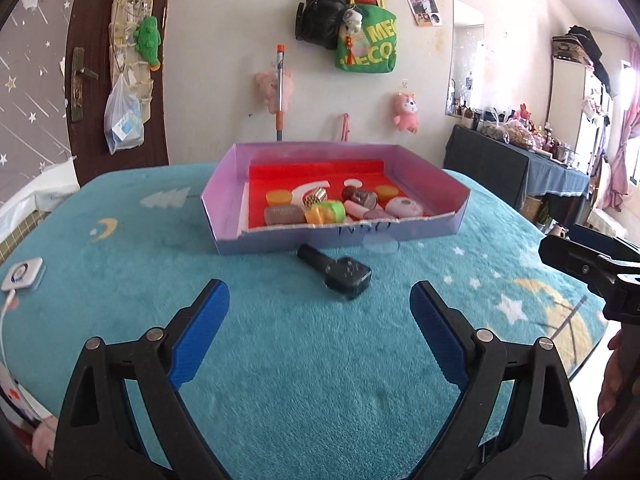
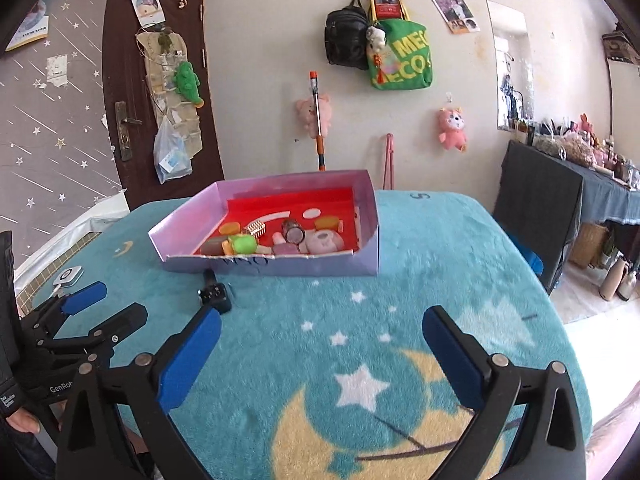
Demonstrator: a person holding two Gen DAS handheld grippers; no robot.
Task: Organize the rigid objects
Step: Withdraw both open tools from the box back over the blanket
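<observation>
**Box nearly filled — one bottle left outside**

Most small rigid items are seen gathered inside the purple box on the teal blanket. A dark bottle is left lying on the blanket just in front of the box — judged the main remaining piece. The left gripper is aimed at it, jaws spread and empty. The right gripper is likewise held spread, nothing gripped.

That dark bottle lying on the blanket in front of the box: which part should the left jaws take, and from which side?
Probably grip the dark bottle across its squarish body, the widest, flat-sided part, rather than the narrow black cap pointing toward the purple box. It lies on its side just ahead of the open left gripper, so come from above and the near side, jaws straddling the body.
</observation>
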